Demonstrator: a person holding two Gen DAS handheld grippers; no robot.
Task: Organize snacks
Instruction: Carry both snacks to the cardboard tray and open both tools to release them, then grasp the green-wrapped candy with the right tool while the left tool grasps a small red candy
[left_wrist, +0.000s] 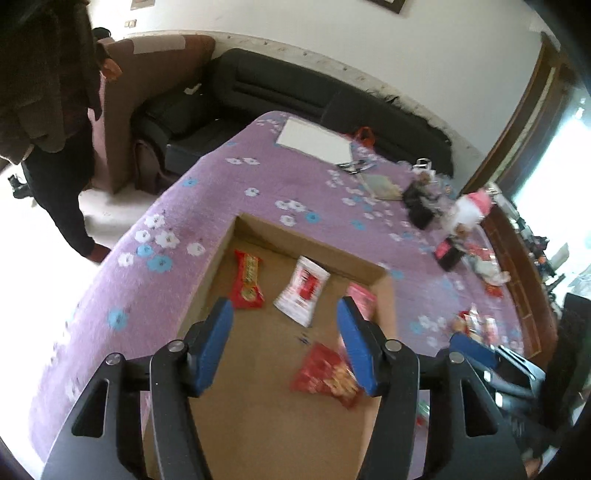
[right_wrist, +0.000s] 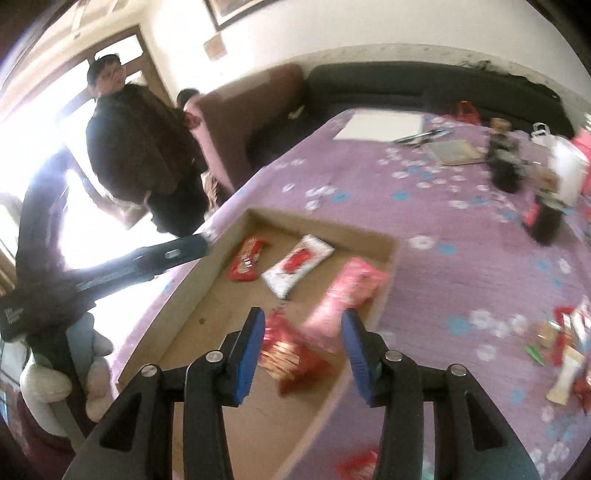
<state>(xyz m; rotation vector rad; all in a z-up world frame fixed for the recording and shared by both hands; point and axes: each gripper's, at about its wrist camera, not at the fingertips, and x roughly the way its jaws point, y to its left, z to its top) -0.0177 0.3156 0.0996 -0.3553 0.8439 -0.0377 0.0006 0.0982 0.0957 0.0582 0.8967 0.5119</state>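
Observation:
A shallow cardboard box (left_wrist: 306, 242) (right_wrist: 325, 225) lies on the purple flowered cloth. In it are a red bar packet (left_wrist: 248, 278) (right_wrist: 246, 258), a white and red packet (left_wrist: 303, 291) (right_wrist: 297, 264), a pink packet (left_wrist: 364, 299) (right_wrist: 347, 295) against the right wall, and a red and gold packet (left_wrist: 327, 374) (right_wrist: 291, 354). My left gripper (left_wrist: 284, 325) is open and empty above the box. My right gripper (right_wrist: 303, 332) is open and empty above the red and gold and pink packets. The left gripper's body (right_wrist: 110, 273) shows at the left of the right wrist view.
More loose snack packets (right_wrist: 565, 347) (left_wrist: 476, 325) lie on the cloth right of the box. A white board (left_wrist: 314, 140), a notebook, dark jars (right_wrist: 506, 162) and a white bag stand at the far end. A dark sofa (left_wrist: 295, 88) and two people (right_wrist: 144, 147) are behind.

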